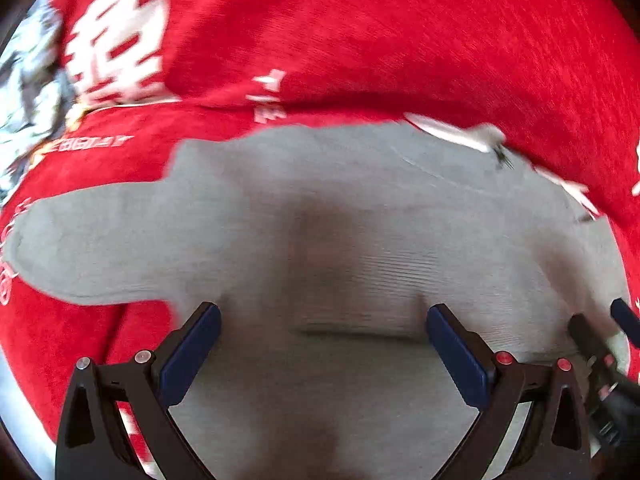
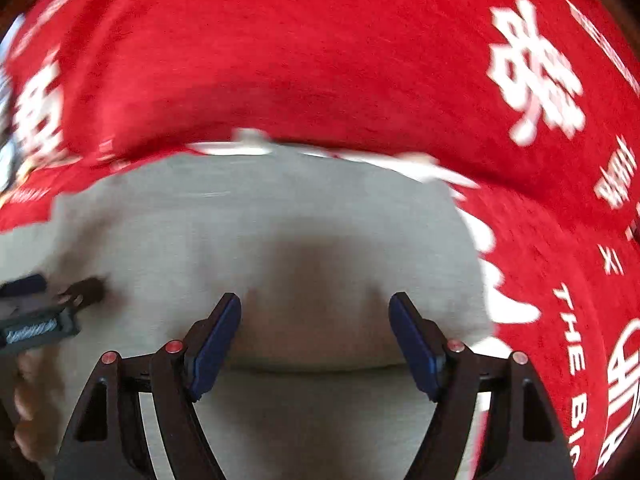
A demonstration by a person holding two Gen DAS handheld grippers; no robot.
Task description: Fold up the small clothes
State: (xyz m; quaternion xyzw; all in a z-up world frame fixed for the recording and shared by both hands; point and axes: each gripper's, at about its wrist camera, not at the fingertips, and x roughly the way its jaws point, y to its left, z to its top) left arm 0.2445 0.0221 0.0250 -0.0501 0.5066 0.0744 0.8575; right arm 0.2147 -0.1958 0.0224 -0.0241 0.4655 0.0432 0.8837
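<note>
A small grey knitted garment [image 1: 340, 220] lies flat on a red cloth with white print [image 1: 400, 40]. One sleeve [image 1: 80, 248] sticks out to the left. My left gripper [image 1: 322, 320] is open, low over the garment's near part, with nothing between its blue pads. My right gripper [image 2: 316, 312] is open over the same garment [image 2: 280, 220], also empty. The right gripper shows at the left wrist view's right edge [image 1: 600, 332]. The left gripper shows at the right wrist view's left edge [image 2: 44, 300]. Both views are blurred.
The red cloth [image 2: 320, 60] covers the surface all around the garment. White labels or tags [image 1: 460, 134] lie along the garment's far edge. A grey-white patterned patch [image 1: 24, 92] shows at the far left.
</note>
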